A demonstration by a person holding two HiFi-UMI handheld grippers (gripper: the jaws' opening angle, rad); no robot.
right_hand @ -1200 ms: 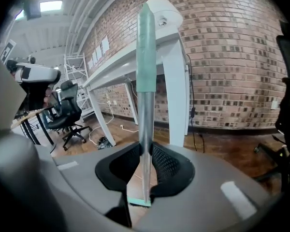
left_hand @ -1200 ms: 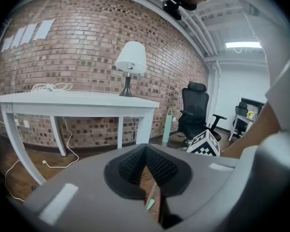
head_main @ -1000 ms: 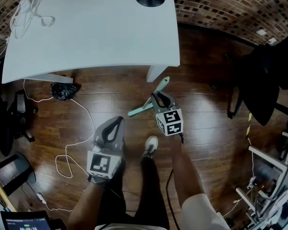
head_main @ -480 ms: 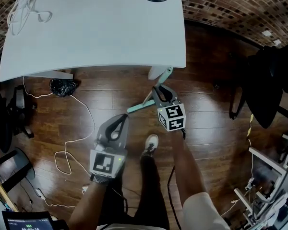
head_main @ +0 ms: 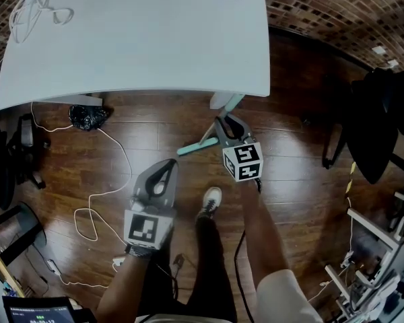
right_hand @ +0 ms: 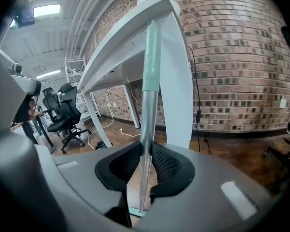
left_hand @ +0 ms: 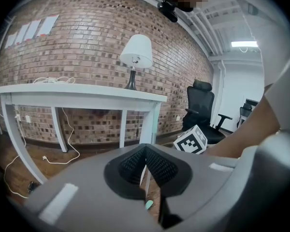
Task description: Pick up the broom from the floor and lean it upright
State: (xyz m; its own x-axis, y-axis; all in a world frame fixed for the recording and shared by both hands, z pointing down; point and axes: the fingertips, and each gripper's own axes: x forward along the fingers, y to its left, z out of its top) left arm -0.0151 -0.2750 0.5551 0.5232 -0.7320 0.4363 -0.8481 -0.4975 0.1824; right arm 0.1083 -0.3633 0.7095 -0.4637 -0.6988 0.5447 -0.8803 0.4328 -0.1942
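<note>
**Stock of the scene, left to right: broom in your right gripper at the desk leg**

- White desk (head_main: 141, 39): fills the upper part of the head view. A coil of white cord (head_main: 34, 9) lies on its left end.
- Black crumpled bag (head_main: 87, 116): on the wooden floor (head_main: 303, 180), under the desk's left end.
- White cable (head_main: 101, 194): loops across the floor, from the bag toward you.
- Your left gripper (head_main: 165, 169): hangs above the floor, well apart from the broom. Its pads meet at the tip, with nothing between them.
- Your shoe (head_main: 211, 201): on the floor between the two grippers.
- Broom (head_main: 200, 144): the teal head sits low by the floor and the handle rises steeply toward the desk's right leg (head_main: 223, 101). In the right gripper view the teal sleeve (right_hand: 151, 57) stands in front of that leg. You cannot tell whether they touch.
- Your right gripper (head_main: 223, 124): clamped on the broom's metal handle (right_hand: 146, 129), one pad on each side.
- Lamp (left_hand: 136, 57): on the desk's right end.
- Dark office chair (head_main: 377, 120): far right.
</note>
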